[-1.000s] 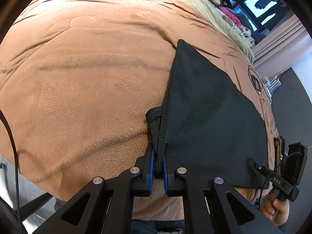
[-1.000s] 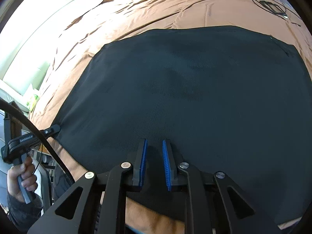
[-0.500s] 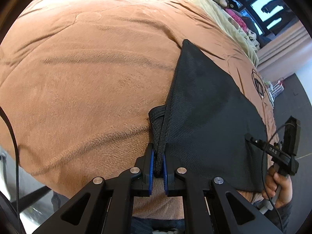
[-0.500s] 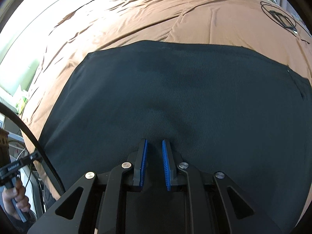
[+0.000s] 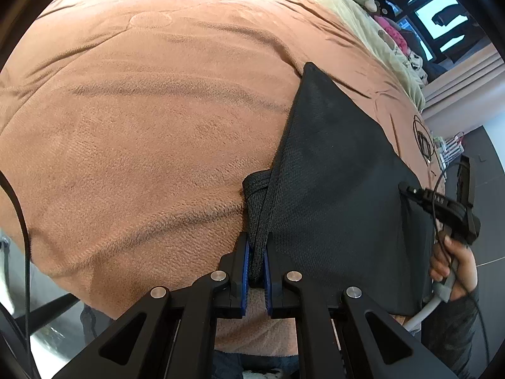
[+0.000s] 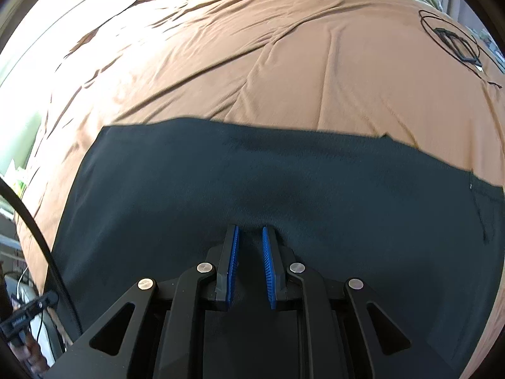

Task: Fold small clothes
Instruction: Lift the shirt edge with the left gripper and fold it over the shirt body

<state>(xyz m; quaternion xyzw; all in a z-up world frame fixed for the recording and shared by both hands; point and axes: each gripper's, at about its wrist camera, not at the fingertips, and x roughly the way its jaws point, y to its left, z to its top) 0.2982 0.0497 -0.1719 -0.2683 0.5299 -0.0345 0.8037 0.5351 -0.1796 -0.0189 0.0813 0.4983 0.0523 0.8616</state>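
A black garment lies spread on a brown blanket on a bed. My left gripper is shut on the garment's bunched near corner, and the cloth stands up between the blue pads. In the right wrist view the same garment fills the lower half. There my right gripper is closed on its near edge, with cloth puckering at the fingertips. The left wrist view shows the right gripper in a person's hand at the garment's right side.
A coiled black cable lies on the blanket at the far right. Pale green bedding and soft toys sit at the head of the bed. The bed edge and dark floor are to the right.
My right gripper has carried its edge of the garment forward, so the garment's far edge now sits much closer to it. The left gripper has held still on its corner.
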